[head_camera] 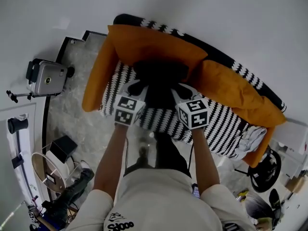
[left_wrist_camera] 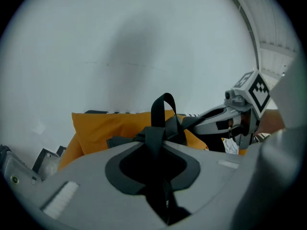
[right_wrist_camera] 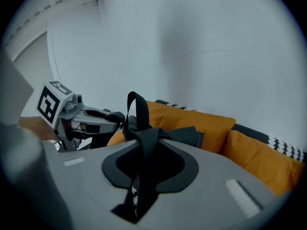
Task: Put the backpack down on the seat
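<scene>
A black backpack (head_camera: 159, 77) hangs in front of the orange back cushion (head_camera: 144, 44), over the sofa seat (head_camera: 219, 121) with its black-and-white zigzag cover. I cannot tell whether its bottom touches the seat. My left gripper (head_camera: 139, 88) holds it from the left and my right gripper (head_camera: 179, 89) from the right. In the left gripper view the left gripper (left_wrist_camera: 156, 150) is shut on a black strap (left_wrist_camera: 154, 135), with the carry loop (left_wrist_camera: 163, 107) standing above. In the right gripper view the right gripper (right_wrist_camera: 144, 150) is likewise shut on a black strap (right_wrist_camera: 145, 140).
A second orange cushion (head_camera: 238, 93) leans at the sofa's right, with a light cloth (head_camera: 251, 139) at that end. A grey case on a tripod (head_camera: 46, 78) stands left of the sofa. Gear clutters the floor at lower left (head_camera: 57, 177) and lower right (head_camera: 262, 170). A white wall rises behind.
</scene>
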The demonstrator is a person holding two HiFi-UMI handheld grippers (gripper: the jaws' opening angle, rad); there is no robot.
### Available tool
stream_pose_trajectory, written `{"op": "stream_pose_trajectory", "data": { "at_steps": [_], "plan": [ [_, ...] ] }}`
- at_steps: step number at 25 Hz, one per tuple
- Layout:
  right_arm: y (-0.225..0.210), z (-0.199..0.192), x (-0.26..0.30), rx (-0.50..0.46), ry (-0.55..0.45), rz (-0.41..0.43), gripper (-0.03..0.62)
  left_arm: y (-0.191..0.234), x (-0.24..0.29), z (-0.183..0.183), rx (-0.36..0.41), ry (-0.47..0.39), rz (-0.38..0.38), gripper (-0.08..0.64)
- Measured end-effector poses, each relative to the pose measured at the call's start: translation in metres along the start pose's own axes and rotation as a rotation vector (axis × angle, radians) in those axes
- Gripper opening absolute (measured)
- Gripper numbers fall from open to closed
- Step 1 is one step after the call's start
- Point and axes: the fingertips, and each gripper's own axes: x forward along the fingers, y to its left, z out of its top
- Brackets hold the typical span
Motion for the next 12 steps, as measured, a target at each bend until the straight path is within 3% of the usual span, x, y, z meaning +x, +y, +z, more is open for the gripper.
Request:
{"op": "stream_pose_trajectory", "data": {
  "at_steps": [12],
  "plan": [
    [-0.022, -0.002, 0.046, 0.044, -0.004, 0.002, 0.067, 0.033, 0.033, -0.009, -0.074, 0.008, 0.033, 0.067]
  ]
}}
